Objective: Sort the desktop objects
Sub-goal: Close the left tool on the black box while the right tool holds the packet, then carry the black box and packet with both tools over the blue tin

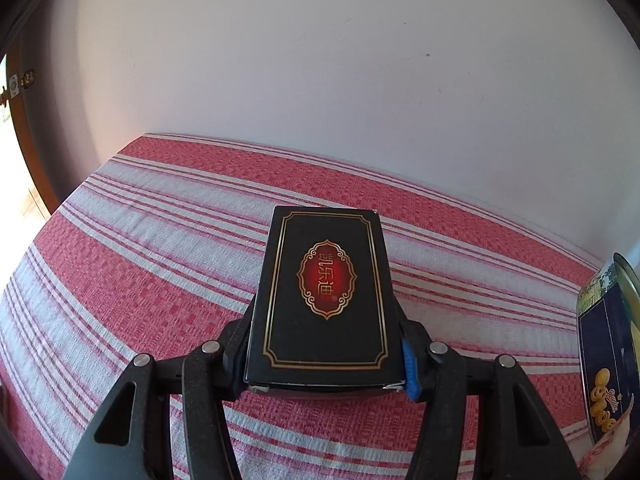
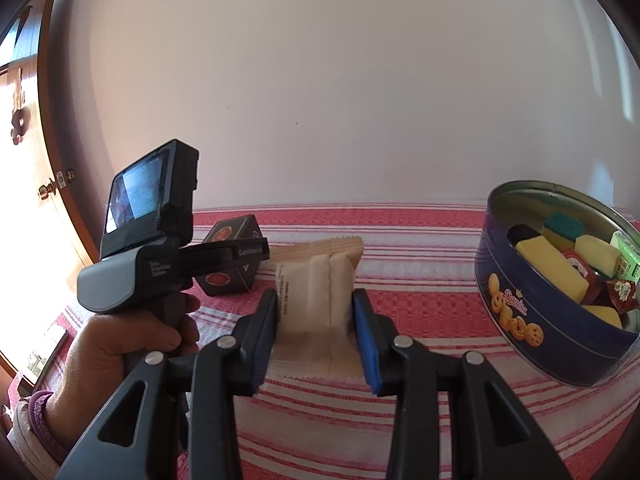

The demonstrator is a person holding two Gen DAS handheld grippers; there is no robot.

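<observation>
My left gripper [image 1: 326, 364] is shut on a black box [image 1: 324, 292] with a gold border and red emblem, held above the red-and-white striped cloth [image 1: 140, 264]. The same box [image 2: 232, 256] and the left gripper [image 2: 244, 254] show in the right wrist view, at the left. My right gripper [image 2: 316, 328] is shut on a cream snack packet [image 2: 316, 292], its blue pads pressing both sides. A round blue cookie tin [image 2: 532, 320] stands at the right, open, holding yellow blocks, a green block and red wrappers.
The cookie tin [image 1: 608, 352] sits at the right edge of the left wrist view. A white wall runs behind the table. A wooden door [image 2: 44, 128] is at the left. A phone-like object [image 2: 44, 356] lies near the table's left edge.
</observation>
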